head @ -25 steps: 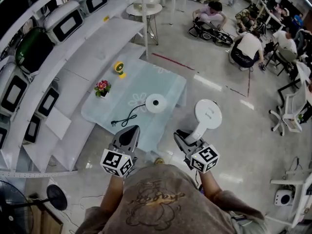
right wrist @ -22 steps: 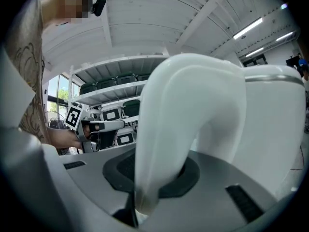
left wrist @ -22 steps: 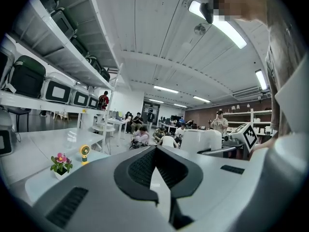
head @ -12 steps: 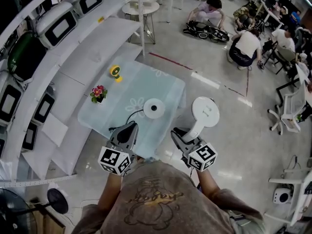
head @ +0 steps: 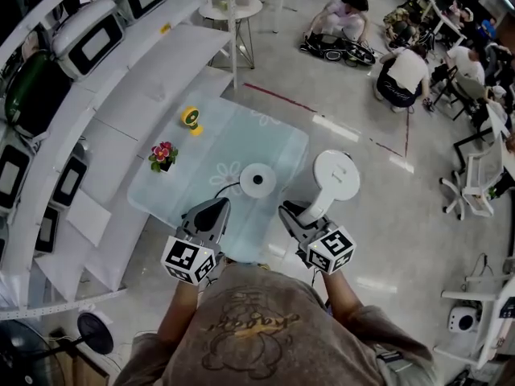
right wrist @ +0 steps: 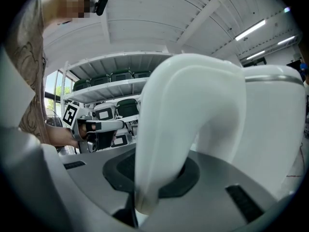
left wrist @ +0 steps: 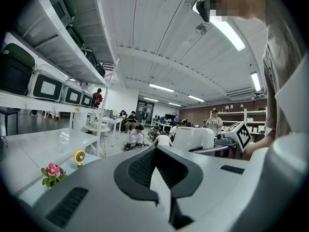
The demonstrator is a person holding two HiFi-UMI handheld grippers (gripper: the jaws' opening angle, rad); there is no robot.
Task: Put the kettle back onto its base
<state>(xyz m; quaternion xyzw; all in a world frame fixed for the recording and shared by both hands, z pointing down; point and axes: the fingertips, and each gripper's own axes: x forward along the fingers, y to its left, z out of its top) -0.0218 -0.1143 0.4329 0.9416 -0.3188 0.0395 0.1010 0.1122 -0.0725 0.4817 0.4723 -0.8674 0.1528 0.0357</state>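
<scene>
The kettle (head: 335, 179) is held by its handle in the right gripper (head: 294, 215), over the floor just beside the table (head: 165, 190). The base (head: 257, 180) is set on the table. The left gripper (head: 211, 214) is held over the near edge.

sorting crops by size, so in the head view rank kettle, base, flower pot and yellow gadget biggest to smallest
1. kettle, though it is carried above the table, nearer the camera, which enlarges it
2. base
3. flower pot
4. yellow gadget, only slightly smaller than the flower pot, so these two are unsure
</scene>
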